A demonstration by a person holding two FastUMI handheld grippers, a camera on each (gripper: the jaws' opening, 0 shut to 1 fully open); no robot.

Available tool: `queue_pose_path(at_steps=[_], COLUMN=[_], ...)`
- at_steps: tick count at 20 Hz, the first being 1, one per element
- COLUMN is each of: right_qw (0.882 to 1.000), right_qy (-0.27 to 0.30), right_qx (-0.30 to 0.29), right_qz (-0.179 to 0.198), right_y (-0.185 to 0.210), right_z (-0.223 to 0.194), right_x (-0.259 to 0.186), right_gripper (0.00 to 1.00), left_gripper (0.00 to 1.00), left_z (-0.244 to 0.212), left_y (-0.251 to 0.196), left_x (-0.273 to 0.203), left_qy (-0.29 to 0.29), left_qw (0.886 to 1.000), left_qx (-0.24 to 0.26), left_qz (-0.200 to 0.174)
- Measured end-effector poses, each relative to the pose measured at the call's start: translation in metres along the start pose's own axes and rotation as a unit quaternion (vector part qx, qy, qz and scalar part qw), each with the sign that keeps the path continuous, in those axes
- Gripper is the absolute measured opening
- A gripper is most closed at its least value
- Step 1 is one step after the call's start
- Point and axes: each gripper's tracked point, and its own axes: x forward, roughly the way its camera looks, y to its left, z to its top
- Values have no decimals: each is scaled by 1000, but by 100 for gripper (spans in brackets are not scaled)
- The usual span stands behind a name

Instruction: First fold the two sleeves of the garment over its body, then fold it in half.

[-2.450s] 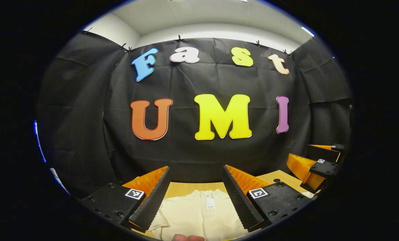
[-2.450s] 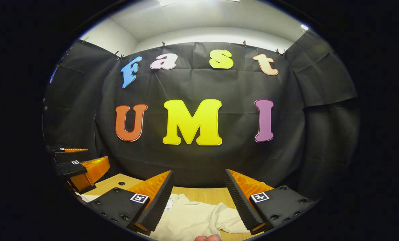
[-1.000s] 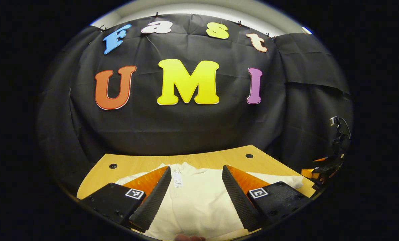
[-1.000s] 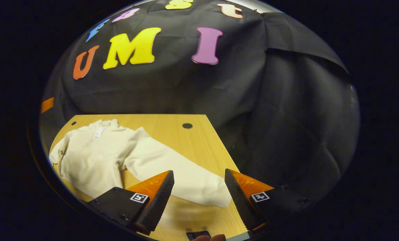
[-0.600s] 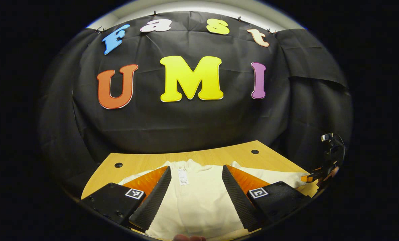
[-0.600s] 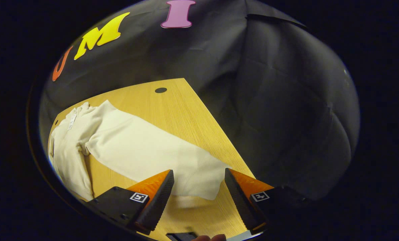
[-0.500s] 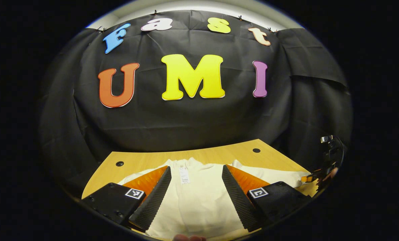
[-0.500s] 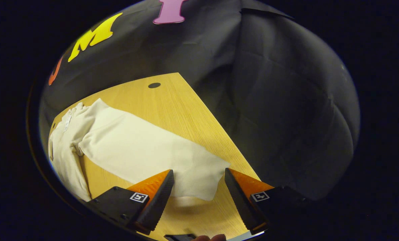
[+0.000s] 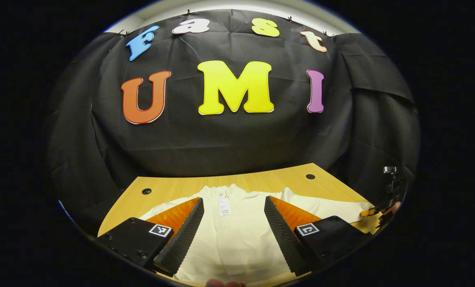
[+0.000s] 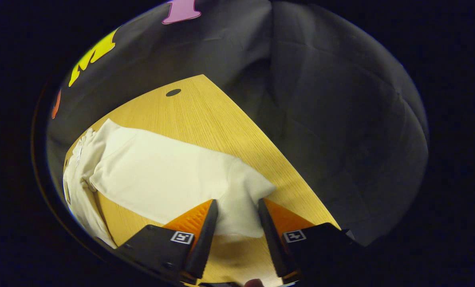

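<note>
Since half a second ago my right gripper (image 10: 237, 227) has narrowed its fingers around the sleeve (image 10: 173, 179) cuff, not yet clamped as far as I can tell. On the left, my left gripper (image 9: 233, 235) hangs wide apart over the cream garment (image 9: 237, 235), which lies flat on the wooden table (image 9: 261, 181). It's soft and limp, so I'd pinch the cuff's edge.

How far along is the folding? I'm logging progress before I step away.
Nothing is folded yet: the cream long-sleeved garment lies flat on the light wooden table, its right sleeve stretched outward. In hand: the right gripper, jaws narrowed around the sleeve's cuff, not clearly pinching it. The left gripper hovers open over the body. Left: both sleeve folds, then the halving.
</note>
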Motion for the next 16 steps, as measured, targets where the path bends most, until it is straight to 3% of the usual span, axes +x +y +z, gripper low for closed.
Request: queue_pose_path(at_steps=[1,2,4,6,7,12,16], right_qw=[1000,1000,1000,1000,1000,999,997], right_qy=[0,-1,4,3,2,-28,-69], right_qx=[-2,-3,-1,-3,-3,12,-23], right_qz=[3,20,18,18,19,25,25], right_y=[0,4,2,1,1,10,19], right_z=[0,0,0,0,3,30,78], right_x=[1,3,-2,-1,-3,-29,-63], right_gripper=[56,54,15,15,5,4,4], left_gripper=[97,97,97,97,97,97,98], left_z=[-1,-1,0,0,0,-5,-6], left_y=[-1,-3,-4,-4,-5,2,15], left_x=[0,0,0,-1,-2,-3,-1], left_qy=[0,0,-1,-4,-5,1,-3], left_qw=[1000,1000,1000,1000,1000,1000,1000], left_qx=[-1,0,1,-2,-5,-1,-7], left_qz=[-2,-4,-7,-9,-13,-8,2])
